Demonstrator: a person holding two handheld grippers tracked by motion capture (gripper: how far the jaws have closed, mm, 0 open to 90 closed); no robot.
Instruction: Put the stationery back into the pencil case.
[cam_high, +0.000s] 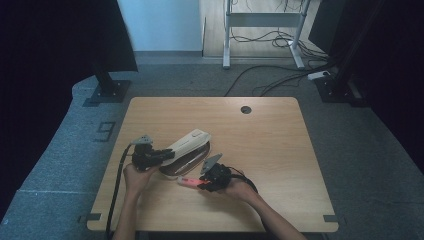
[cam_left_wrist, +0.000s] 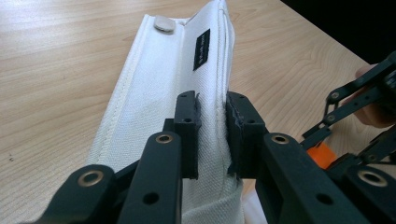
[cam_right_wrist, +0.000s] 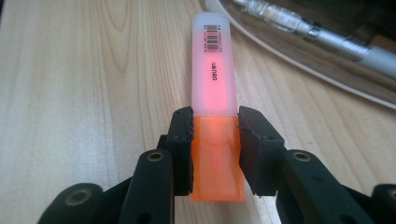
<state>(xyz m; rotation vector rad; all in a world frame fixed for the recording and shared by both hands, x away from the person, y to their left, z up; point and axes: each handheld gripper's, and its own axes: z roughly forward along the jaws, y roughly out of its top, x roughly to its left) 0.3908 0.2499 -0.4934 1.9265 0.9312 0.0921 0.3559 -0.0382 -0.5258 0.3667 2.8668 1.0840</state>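
Observation:
A white fabric pencil case (cam_high: 187, 142) lies open on the wooden table (cam_high: 270, 150), its flap lifted. My left gripper (cam_high: 167, 154) is shut on that flap; in the left gripper view the pads (cam_left_wrist: 189, 121) pinch the white cloth (cam_left_wrist: 154, 84) near its edge, below a snap button. An orange highlighter (cam_high: 187, 181) lies flat just in front of the case. My right gripper (cam_high: 202, 184) is shut on the highlighter's orange cap end; in the right gripper view the translucent body (cam_right_wrist: 212, 79) points away from the gripper (cam_right_wrist: 215, 135). Pens (cam_right_wrist: 322, 35) rest inside the case.
A round cable hole (cam_high: 245, 109) sits near the table's far edge. Dark stands (cam_high: 107, 85) and loose cables (cam_high: 280, 80) are on the floor beyond. The right gripper's linkage (cam_left_wrist: 355, 98) shows at the right of the left gripper view, close by.

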